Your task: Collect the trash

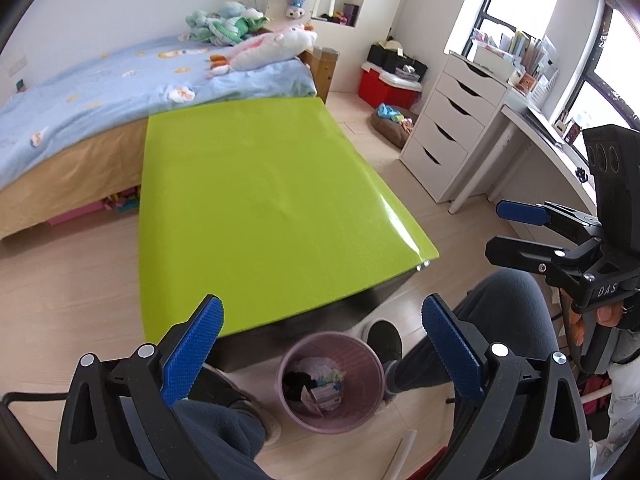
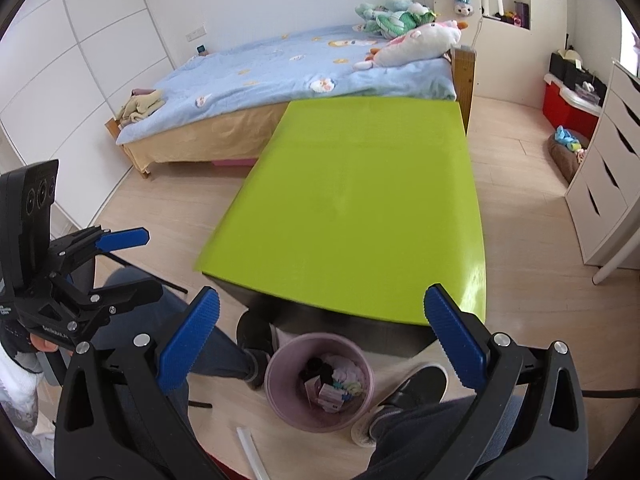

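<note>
Low in both frames, my left gripper [image 1: 322, 350] and right gripper [image 2: 322, 338] gape wide and empty above the bin [image 1: 331, 388]. Its contents [image 2: 334, 386] sit high; I judge a knock could tip them out.

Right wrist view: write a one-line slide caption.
Both grippers open and empty, right gripper above the pink trash bin holding collected trash on the floor before a bare green table.
</note>
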{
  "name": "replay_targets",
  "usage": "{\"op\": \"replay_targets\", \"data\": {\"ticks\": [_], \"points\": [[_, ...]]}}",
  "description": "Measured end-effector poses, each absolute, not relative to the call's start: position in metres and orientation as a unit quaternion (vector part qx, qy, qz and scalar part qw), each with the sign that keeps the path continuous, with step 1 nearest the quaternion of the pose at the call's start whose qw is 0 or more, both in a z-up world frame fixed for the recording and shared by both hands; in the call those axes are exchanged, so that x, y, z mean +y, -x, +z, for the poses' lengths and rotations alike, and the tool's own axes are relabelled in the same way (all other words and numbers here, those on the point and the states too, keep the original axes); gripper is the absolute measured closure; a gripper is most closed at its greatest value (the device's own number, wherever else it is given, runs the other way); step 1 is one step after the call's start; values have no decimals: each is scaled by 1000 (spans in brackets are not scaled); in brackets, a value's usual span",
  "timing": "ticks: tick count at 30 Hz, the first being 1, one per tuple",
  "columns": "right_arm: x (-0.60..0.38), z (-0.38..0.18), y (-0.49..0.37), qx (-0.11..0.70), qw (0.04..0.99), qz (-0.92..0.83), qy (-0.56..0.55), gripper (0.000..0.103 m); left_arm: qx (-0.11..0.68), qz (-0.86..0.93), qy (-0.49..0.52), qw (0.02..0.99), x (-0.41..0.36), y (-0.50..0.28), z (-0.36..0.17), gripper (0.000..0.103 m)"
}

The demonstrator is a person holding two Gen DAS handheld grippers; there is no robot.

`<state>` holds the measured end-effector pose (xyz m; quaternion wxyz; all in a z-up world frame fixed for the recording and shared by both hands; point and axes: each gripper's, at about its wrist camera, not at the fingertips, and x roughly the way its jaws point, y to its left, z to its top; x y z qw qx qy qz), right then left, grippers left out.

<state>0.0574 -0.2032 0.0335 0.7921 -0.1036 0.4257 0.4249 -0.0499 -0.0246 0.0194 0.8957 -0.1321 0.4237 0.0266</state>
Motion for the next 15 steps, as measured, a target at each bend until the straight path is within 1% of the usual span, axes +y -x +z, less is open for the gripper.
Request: {"op": "replay_targets", "data": {"ticks": [8, 15], "points": [[-176, 65, -79, 398, 809, 421, 105, 3, 392, 70, 133, 907, 4, 33, 52, 7], [-162, 74, -90, 390, 809, 428, 100, 3, 387, 74, 124, 911, 13, 22, 61, 7]]}}
